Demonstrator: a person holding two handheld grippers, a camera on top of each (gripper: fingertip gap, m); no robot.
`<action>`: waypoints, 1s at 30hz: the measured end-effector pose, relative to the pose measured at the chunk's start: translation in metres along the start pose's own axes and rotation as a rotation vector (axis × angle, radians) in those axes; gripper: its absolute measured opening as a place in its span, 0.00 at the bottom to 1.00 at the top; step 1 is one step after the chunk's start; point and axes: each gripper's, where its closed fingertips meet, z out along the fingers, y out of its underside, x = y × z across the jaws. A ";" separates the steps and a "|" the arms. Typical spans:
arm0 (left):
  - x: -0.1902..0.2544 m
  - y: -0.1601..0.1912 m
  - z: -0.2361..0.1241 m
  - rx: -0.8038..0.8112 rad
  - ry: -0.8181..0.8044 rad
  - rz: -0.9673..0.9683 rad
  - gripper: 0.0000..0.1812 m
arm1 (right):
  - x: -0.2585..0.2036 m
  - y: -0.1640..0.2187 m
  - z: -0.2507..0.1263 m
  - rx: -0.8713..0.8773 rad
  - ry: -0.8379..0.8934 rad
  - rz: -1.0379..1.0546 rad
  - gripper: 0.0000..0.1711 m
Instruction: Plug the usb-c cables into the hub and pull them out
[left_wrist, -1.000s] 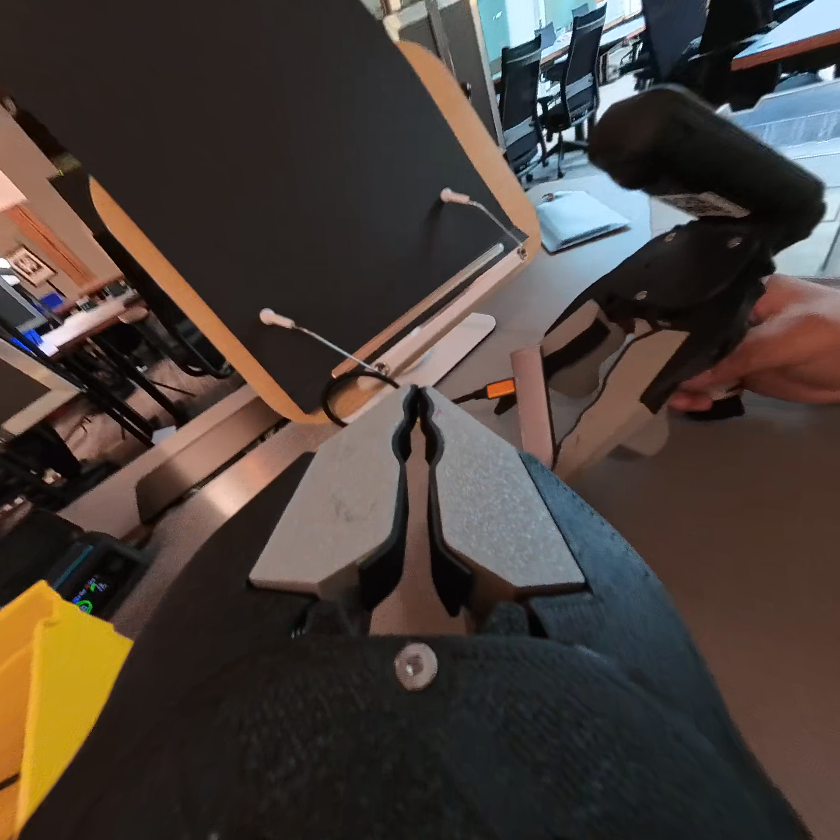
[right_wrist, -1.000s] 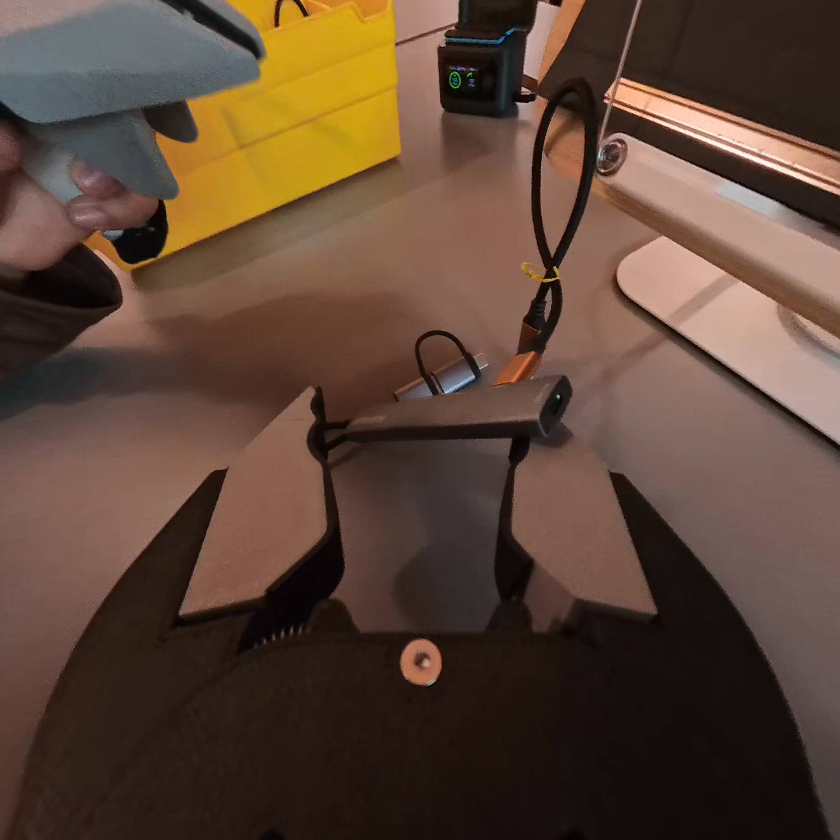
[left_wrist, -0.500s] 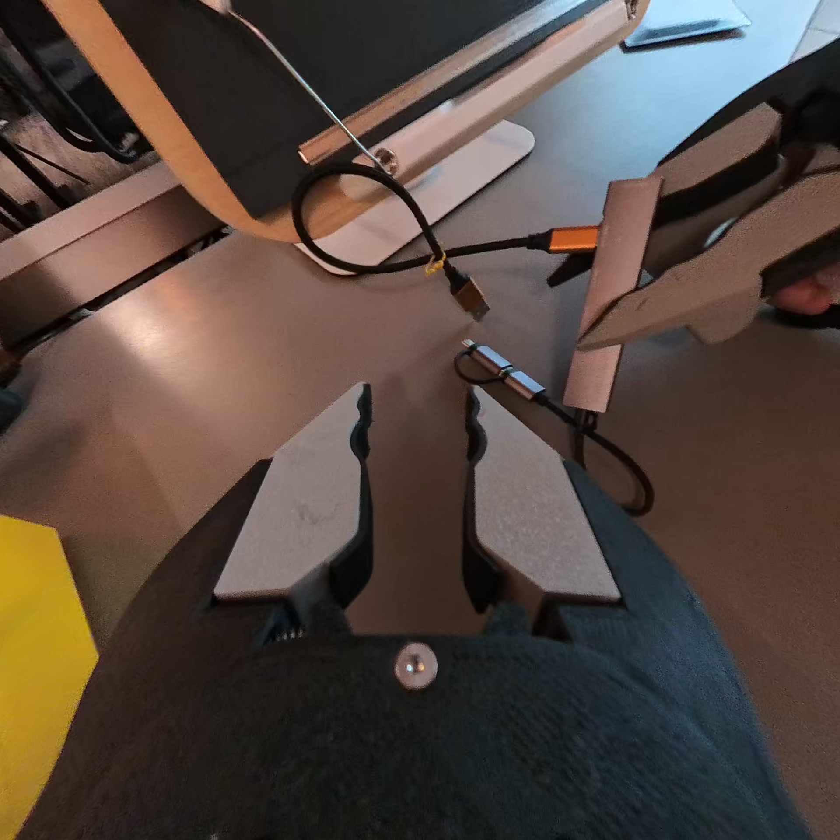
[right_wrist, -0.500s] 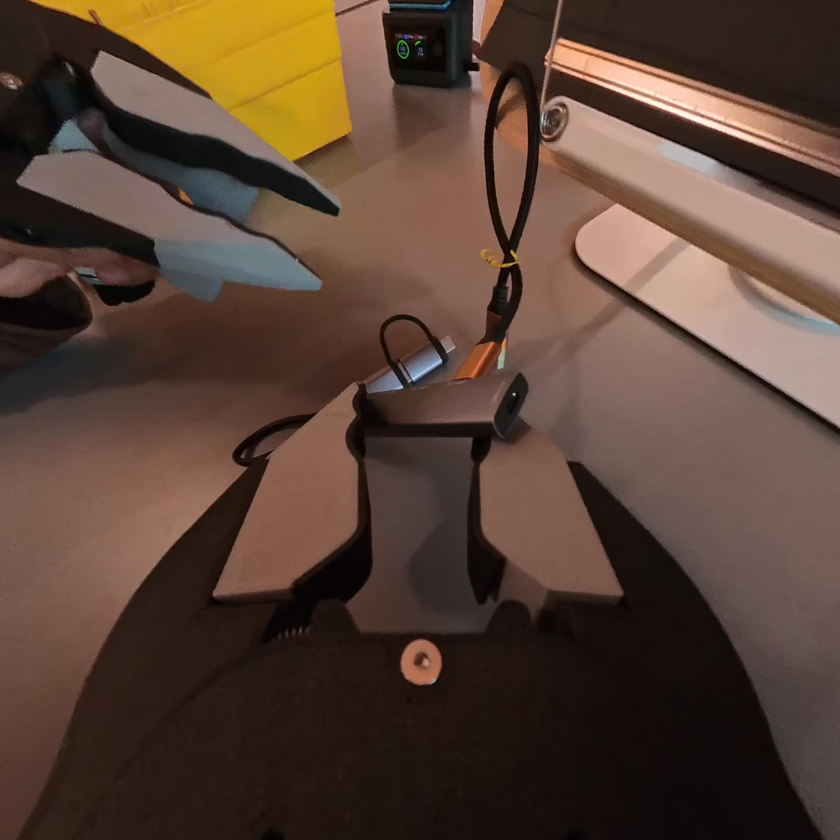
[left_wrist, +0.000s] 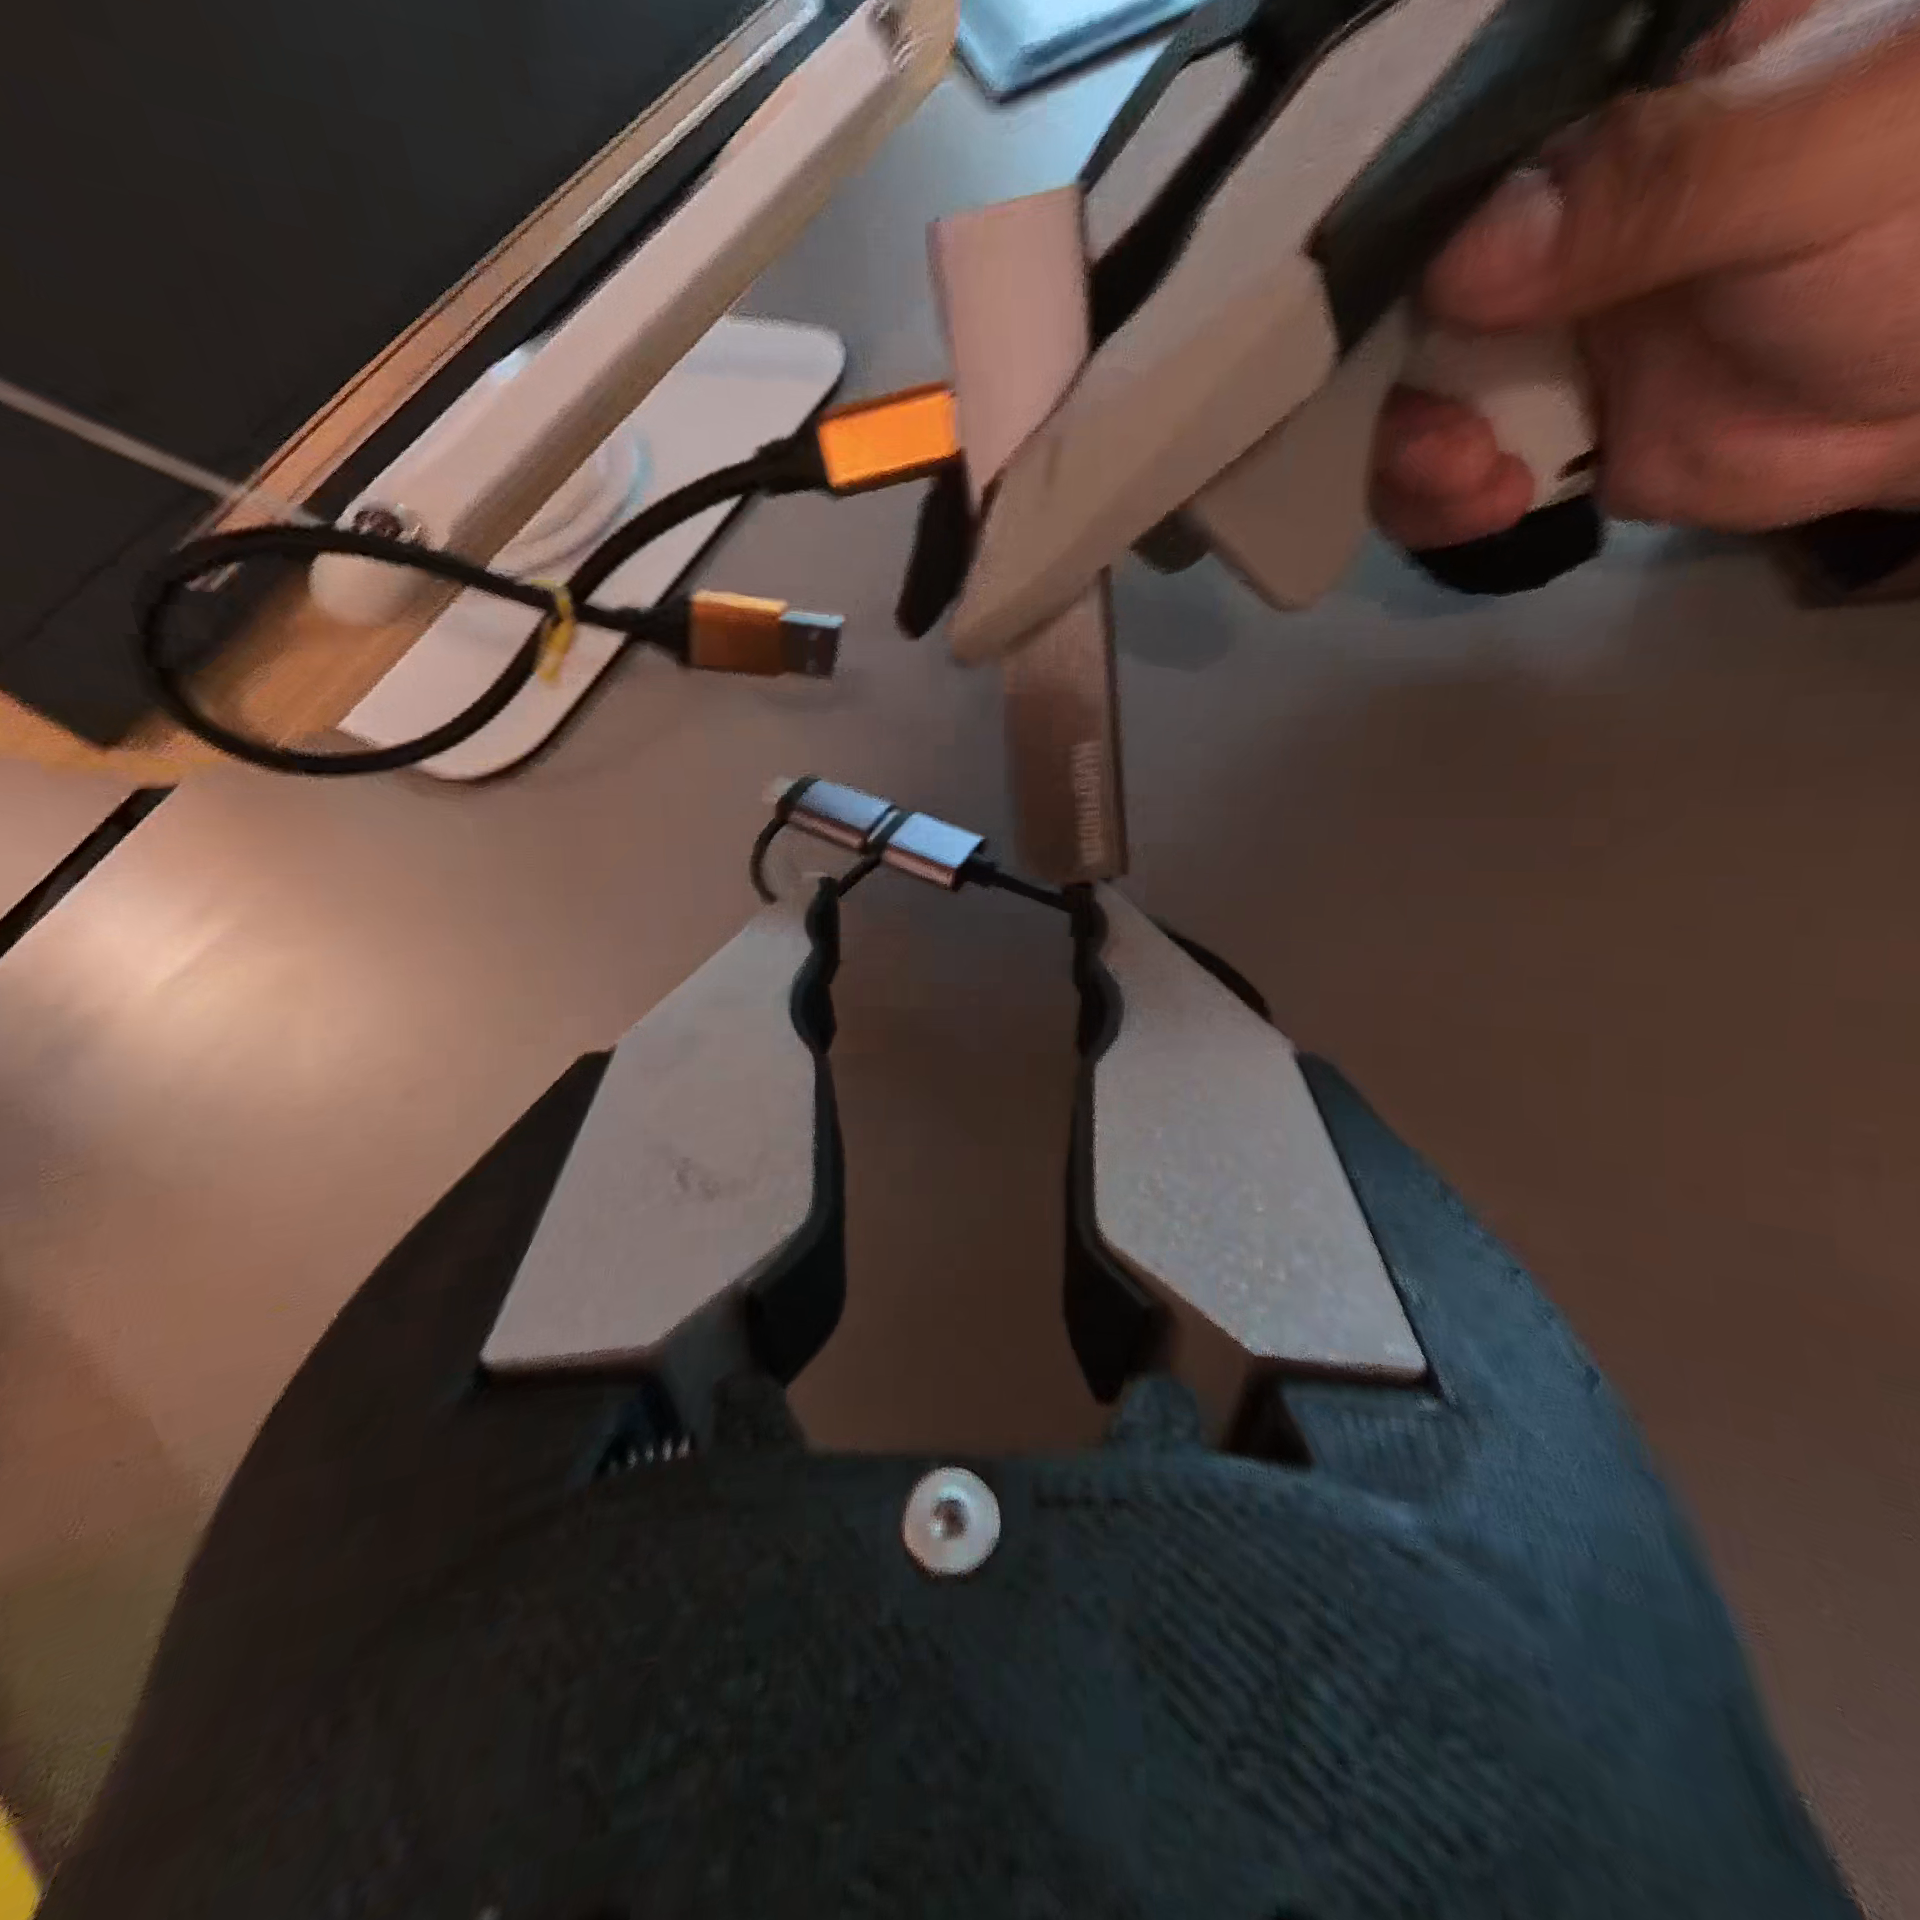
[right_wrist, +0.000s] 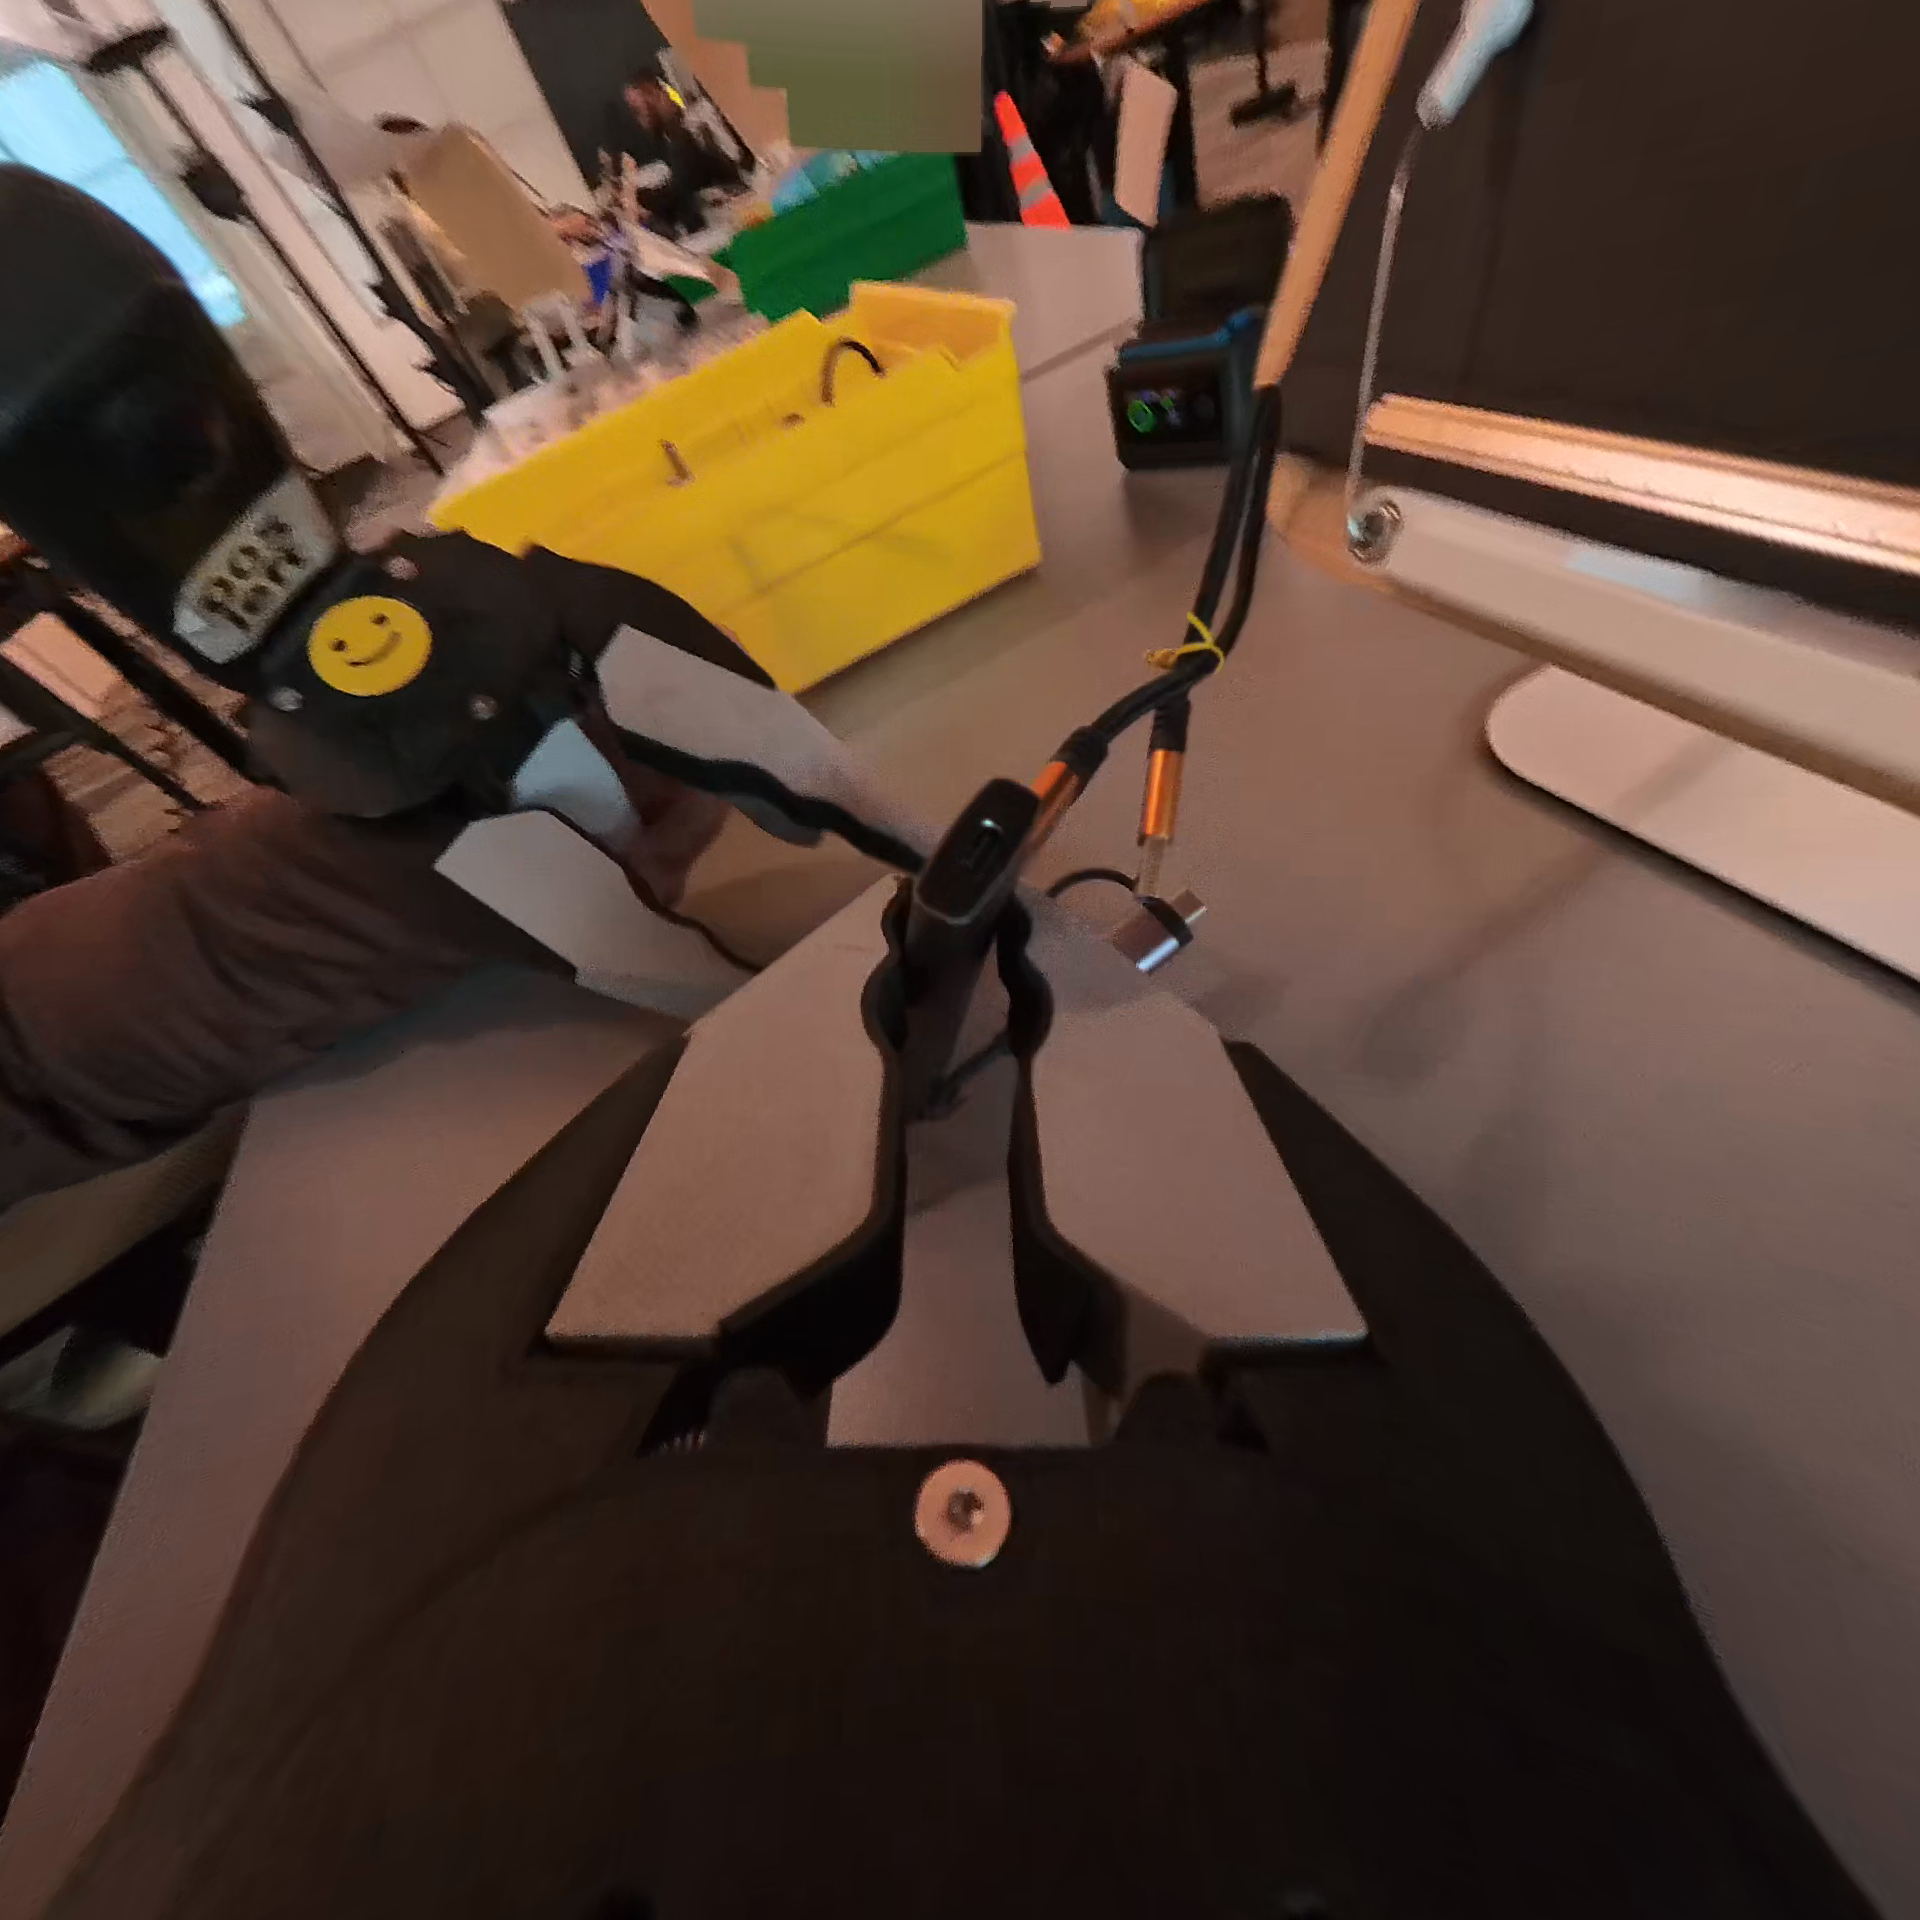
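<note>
The grey table (left_wrist: 1507, 935) carries a tilted dark board on a pale stand (left_wrist: 582, 343) and a yellow bin (right_wrist: 821, 499). The right tool (right_wrist: 956, 935) is clenched on the grey hub (right_wrist: 961, 873), holding it up off the table. The left tool (left_wrist: 951, 914) is spread apart and empty, just short of the hub's own grey plug (left_wrist: 883, 831). A black cable (left_wrist: 343, 665) has one orange end (left_wrist: 883, 436) against the hub, the other (left_wrist: 764, 634) free.

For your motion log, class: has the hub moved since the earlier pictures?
Yes. The hub, clamped in the right gripper, now stands tilted up off the table; earlier it lay flat there, crosswise.
</note>
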 end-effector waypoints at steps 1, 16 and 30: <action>0.007 -0.005 0.000 0.028 0.026 -0.004 0.23 | -0.006 -0.004 -0.001 0.024 -0.031 -0.015 0.06; 0.056 -0.048 -0.005 0.289 0.338 -0.230 0.18 | -0.065 -0.030 -0.005 0.179 -0.248 -0.070 0.02; 0.048 -0.035 -0.022 0.178 0.404 -0.194 0.07 | -0.066 -0.035 -0.013 0.189 -0.242 -0.111 0.03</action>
